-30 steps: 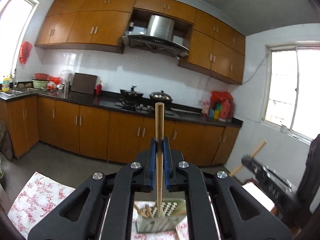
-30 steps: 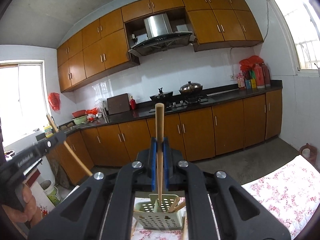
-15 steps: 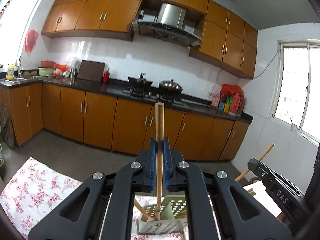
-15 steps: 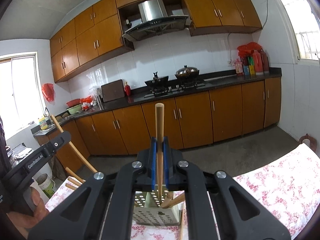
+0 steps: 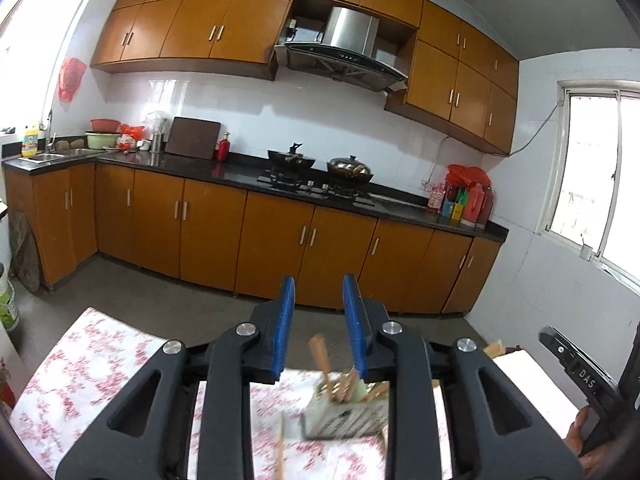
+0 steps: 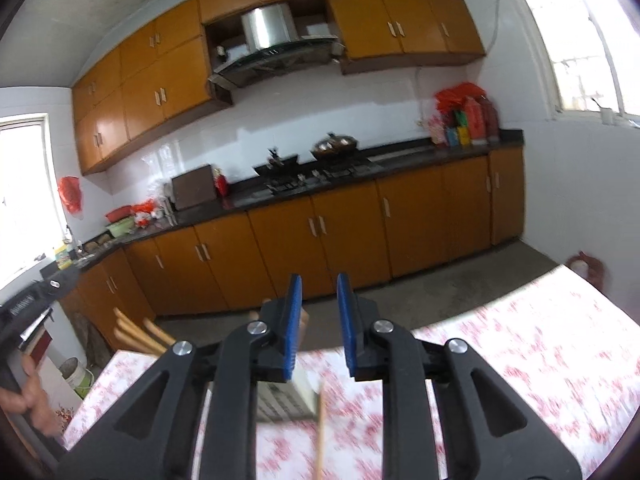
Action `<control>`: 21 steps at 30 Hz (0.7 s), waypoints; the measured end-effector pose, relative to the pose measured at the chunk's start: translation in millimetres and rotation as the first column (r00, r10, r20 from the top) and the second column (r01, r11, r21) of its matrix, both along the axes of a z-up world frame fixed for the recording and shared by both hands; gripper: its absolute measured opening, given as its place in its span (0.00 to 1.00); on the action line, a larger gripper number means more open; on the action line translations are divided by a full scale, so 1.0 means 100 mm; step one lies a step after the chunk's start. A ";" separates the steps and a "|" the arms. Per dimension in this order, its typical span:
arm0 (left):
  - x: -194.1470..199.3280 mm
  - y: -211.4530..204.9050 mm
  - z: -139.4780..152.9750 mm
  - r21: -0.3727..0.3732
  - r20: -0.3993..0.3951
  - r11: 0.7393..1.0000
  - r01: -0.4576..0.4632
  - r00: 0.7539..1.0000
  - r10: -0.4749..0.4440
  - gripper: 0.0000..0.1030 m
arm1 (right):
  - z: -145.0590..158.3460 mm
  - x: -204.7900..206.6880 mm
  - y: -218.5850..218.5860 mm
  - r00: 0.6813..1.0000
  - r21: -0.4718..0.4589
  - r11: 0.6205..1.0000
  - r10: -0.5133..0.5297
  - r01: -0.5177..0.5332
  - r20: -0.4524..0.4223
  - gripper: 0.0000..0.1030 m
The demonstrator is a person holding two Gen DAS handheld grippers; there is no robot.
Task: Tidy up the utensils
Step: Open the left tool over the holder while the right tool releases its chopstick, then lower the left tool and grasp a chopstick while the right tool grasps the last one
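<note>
My left gripper point(image 5: 319, 328) is open and empty, held above a pale perforated utensil holder point(image 5: 346, 420) that stands on the floral tablecloth point(image 5: 80, 372). Several wooden chopsticks point(image 5: 320, 354) stick up out of the holder. A loose chopstick point(image 5: 280, 444) lies on the cloth left of it. My right gripper point(image 6: 319, 326) is open and empty too, above and right of the same holder point(image 6: 280, 398), which its left finger partly hides. Wooden chopstick ends point(image 6: 138, 330) show at the left. One chopstick point(image 6: 319, 432) lies on the cloth below the right gripper.
The other gripper shows at the right edge of the left wrist view point(image 5: 576, 364) and at the left edge of the right wrist view point(image 6: 28, 300). Kitchen cabinets point(image 5: 280, 236) and a stove counter stand beyond the table. A white bucket point(image 6: 74, 376) stands on the floor.
Both grippers have opened and let go of their chopsticks, which now stand in the holder. Both grippers have moved apart, away from the holder.
</note>
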State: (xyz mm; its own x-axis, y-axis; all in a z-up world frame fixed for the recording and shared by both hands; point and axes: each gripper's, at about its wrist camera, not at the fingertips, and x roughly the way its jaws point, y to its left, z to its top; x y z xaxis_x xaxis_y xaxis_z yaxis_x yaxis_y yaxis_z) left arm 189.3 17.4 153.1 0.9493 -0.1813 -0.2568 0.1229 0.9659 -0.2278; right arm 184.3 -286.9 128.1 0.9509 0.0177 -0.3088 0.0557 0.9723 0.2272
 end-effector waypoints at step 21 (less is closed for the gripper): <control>-0.25 0.14 -1.96 0.111 -0.447 0.989 0.092 0.894 -0.033 0.35 | -2.14 -0.02 0.68 0.832 0.007 0.978 0.181 -0.208 -0.524 0.22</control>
State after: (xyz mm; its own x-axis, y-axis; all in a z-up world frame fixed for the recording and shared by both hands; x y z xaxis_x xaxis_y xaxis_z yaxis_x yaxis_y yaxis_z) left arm 164.6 31.0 -42.9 0.7195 -0.1748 -0.6721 0.0992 0.9837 -0.1497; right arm 182.2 -218.9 -85.8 0.6293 0.1576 -0.7610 -0.0395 0.9844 0.1712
